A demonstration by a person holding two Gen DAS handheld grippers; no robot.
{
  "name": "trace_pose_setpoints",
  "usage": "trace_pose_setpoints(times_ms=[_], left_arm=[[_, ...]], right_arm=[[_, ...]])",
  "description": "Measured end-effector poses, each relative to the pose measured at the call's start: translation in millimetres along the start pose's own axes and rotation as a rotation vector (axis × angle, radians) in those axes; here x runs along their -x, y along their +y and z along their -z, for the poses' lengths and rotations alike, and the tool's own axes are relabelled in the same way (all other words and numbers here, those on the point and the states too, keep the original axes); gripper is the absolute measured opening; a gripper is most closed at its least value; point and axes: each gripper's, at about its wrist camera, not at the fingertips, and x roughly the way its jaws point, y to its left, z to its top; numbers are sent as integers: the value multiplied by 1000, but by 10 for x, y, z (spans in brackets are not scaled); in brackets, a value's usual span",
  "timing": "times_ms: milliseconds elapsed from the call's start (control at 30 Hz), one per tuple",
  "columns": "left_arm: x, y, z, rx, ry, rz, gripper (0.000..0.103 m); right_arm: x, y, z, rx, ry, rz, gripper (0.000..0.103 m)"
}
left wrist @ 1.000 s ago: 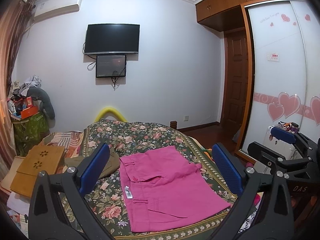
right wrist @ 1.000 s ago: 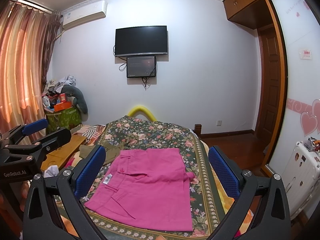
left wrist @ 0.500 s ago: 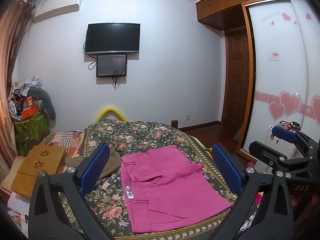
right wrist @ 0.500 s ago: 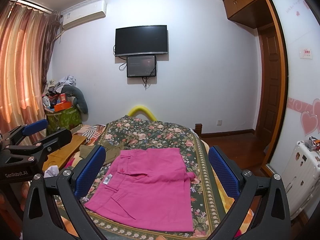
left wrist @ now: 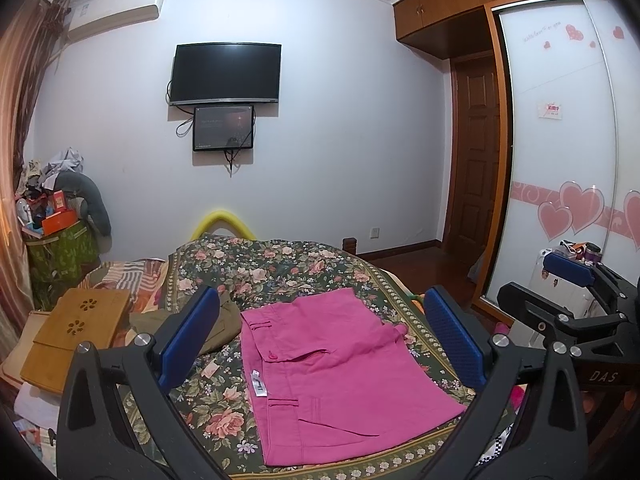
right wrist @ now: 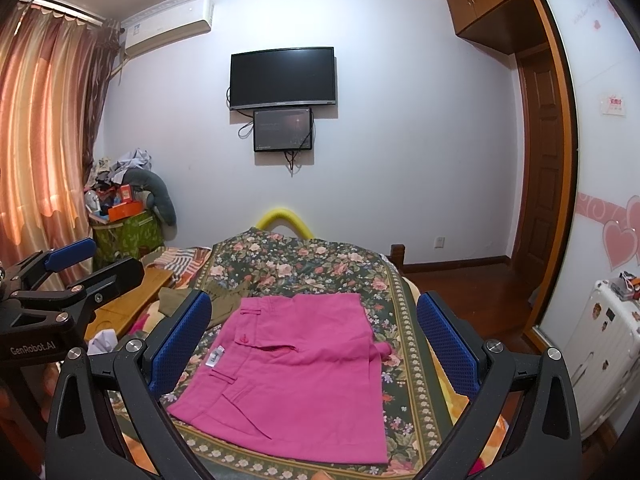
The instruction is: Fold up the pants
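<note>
On the floral bedspread [left wrist: 280, 268] the pink pants [left wrist: 340, 372] are lying flat as a compact folded rectangle, waistband and white label toward the left edge, one small corner of cloth poking out at the right side. Compared with a second ago, almost nothing is changing: the pants are sitting in the same spot and shape, and both views are drifting only slightly. The left gripper [left wrist: 320, 344] is hovering above the near edge with its blue pads spread wide, touching nothing; the right gripper [right wrist: 316, 344] is likewise hanging wide apart and empty over the pants [right wrist: 296, 376]. That stillness is suggesting the fold is essentially finished, or that a pause is coming before one last fold. An olive garment [left wrist: 216, 328] is lying just beside the pants on the left, and a wooden lap tray [left wrist: 76, 336] is resting farther left
</note>
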Motion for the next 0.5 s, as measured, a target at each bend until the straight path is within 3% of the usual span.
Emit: trace_pose_setpoints(times_ms=[300, 500], left_arm=[[-112, 10, 45, 1, 14, -20, 103], [-344, 83, 121, 21, 66, -21, 103]], right_arm=[[-92, 22, 65, -2, 19, -4, 102], [-188, -12, 107, -4, 45, 5, 102]])
